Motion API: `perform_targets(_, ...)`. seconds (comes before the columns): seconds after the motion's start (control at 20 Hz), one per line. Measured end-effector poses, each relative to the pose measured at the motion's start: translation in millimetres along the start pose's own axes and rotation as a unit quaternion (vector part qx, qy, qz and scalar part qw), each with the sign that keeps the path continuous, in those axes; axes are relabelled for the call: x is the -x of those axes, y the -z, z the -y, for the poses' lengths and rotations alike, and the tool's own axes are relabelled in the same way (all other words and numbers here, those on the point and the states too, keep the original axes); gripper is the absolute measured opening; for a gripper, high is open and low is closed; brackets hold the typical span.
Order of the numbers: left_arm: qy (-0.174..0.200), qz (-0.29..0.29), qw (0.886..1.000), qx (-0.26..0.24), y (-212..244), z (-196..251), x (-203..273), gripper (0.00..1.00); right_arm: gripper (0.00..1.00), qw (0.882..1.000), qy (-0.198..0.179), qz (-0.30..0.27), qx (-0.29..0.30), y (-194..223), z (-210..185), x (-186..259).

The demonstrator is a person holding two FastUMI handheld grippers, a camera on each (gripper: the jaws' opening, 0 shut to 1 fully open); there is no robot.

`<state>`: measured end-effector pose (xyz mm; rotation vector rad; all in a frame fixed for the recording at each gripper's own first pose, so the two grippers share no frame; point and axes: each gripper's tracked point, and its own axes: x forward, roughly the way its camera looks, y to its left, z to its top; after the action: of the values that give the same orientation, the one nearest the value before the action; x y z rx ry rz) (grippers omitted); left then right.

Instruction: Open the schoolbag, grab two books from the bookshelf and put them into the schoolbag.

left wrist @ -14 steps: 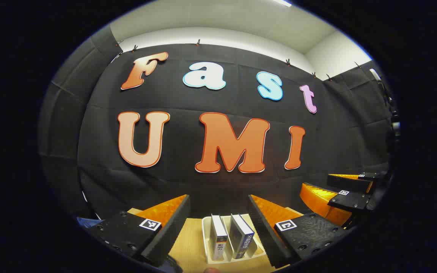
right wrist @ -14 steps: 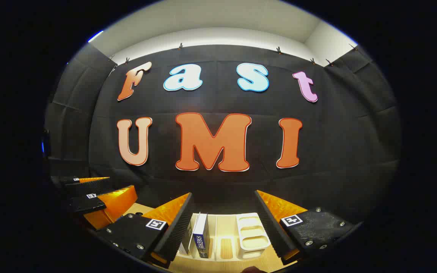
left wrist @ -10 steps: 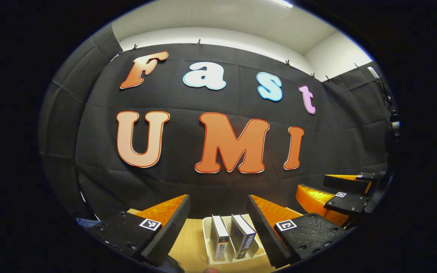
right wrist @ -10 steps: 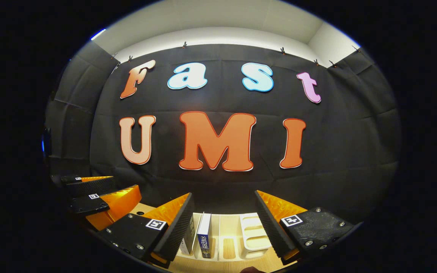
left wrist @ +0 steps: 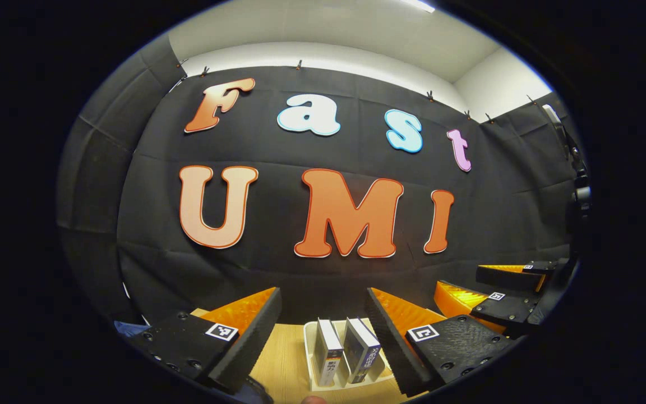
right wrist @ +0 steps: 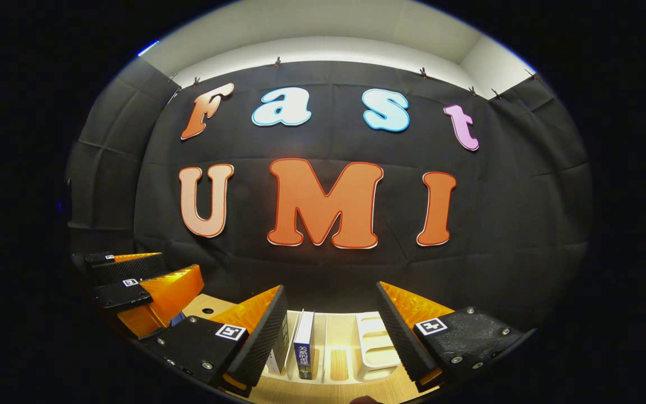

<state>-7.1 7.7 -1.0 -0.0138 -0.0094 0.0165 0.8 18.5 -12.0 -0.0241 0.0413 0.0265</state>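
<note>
Both grippers raised, aimed at the far booth wall, fingers spread wide, nothing held.

Left gripper (left wrist: 323, 331): released, empty. Two books (left wrist: 345, 359) standing upright in the white bookshelf (left wrist: 307, 359) on the wooden table (left wrist: 278, 365), low and straight ahead between the fingers, slightly right of centre. Light-spined book (left wrist: 328, 359) left, blue-spined book (left wrist: 363, 356) right, close together, both tipped a little to the right. Spines face near, long axis vertical, covers running near-to-far.

Right gripper (right wrist: 331, 331): released, empty. Same bookshelf (right wrist: 376, 348) ahead and below; blue-spined book (right wrist: 303, 350) just beside the left finger, second book (right wrist: 278, 353) partly hidden behind that finger. Empty slots of the rack to the right of the books, between the fingers.

Right gripper also visible at far right of left gripper view (left wrist: 502, 292); left gripper at left of right gripper view (right wrist: 138, 283).

Schoolbag: cannot place; possibly a blue edge low left in left gripper view, too little to tell.

Judgement: books better centred for the left gripper; off to the left for the right one. Grab likely calls for dropping down and pinching across the thin dimension, fingers either side of the covers. Bag-opening state cannot tell.
</note>
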Motion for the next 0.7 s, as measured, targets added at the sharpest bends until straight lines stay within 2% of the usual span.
perform_targets(0.45,-0.014,-0.004,1.000,-0.004,6,-4,1,0.94,0.94,1.000,0.004,-0.010,0.001,9,7,3)
perform_targets(0.7,-0.009,-0.011,1.000,-0.008,11,-1,2,0.94,0.94,1.000,0.006,-0.020,0.000,17,9,2)
